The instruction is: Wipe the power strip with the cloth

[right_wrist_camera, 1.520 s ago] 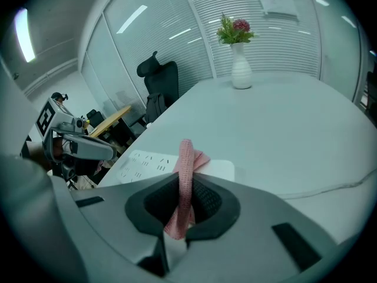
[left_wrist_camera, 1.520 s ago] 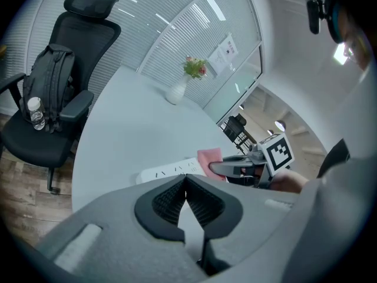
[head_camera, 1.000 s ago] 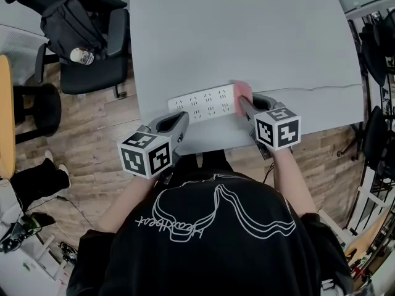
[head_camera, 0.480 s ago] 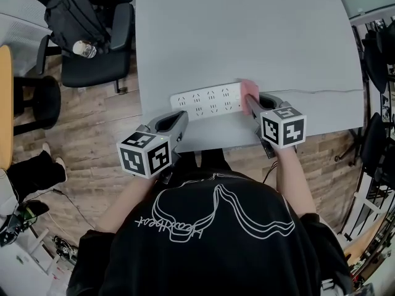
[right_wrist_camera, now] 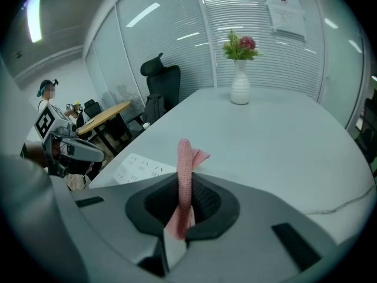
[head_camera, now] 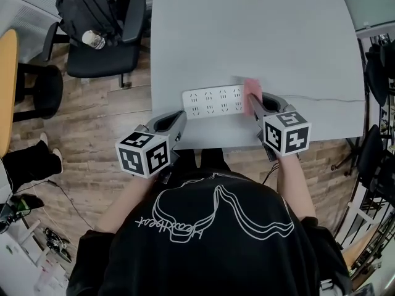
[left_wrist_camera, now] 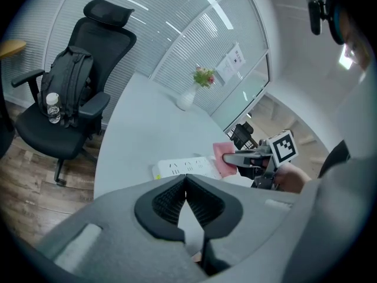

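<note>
My right gripper is clamped on the pink cloth, held against the right end of the power strip, probably so the wipe can run left along the sockets. My left gripper, jaws together on nothing, hangs off the strip's near-left corner (out of the way).

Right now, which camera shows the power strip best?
The head view: nearly all of the power strip shows from above, sockets visible. The left gripper view shows it small, oblique; the right gripper view shows only part, left of the pink cloth.
</note>
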### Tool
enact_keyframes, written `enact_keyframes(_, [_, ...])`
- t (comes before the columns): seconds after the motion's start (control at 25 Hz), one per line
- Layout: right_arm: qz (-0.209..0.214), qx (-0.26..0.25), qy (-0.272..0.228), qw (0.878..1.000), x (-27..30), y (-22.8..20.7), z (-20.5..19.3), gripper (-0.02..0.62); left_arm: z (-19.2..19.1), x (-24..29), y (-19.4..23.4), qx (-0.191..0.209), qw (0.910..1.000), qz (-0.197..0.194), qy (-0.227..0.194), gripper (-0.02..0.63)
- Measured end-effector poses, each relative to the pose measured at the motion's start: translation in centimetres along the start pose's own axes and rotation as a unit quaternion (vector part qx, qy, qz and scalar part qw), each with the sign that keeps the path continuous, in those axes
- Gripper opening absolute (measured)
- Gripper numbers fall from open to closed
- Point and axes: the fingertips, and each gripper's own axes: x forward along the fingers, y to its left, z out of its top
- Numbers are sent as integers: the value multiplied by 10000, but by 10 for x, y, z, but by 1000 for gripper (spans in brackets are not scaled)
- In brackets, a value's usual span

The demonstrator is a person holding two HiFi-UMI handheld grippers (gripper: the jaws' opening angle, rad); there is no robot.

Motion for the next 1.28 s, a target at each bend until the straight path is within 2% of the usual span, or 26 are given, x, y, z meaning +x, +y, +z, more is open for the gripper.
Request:
enact_keyframes(0.16, [51,-282,-101,9995,7,22,18,38,2,-10,10,-65,9999,34,-72,14])
enact_keyframes(0.44, [465,-469,-19,9978,31,72,23,40,0,-24,29,-166,9997,102,-149,13])
enact_keyframes(0.92, [1258,-345,178,9913,70,145,21,38,-3,-46,62,-353,9989,243,-208,12])
enact_keyframes(1.28, [1414,-263,315,9891,83,165,12,38,-8,-56,74,-417,9986,273,-198,12])
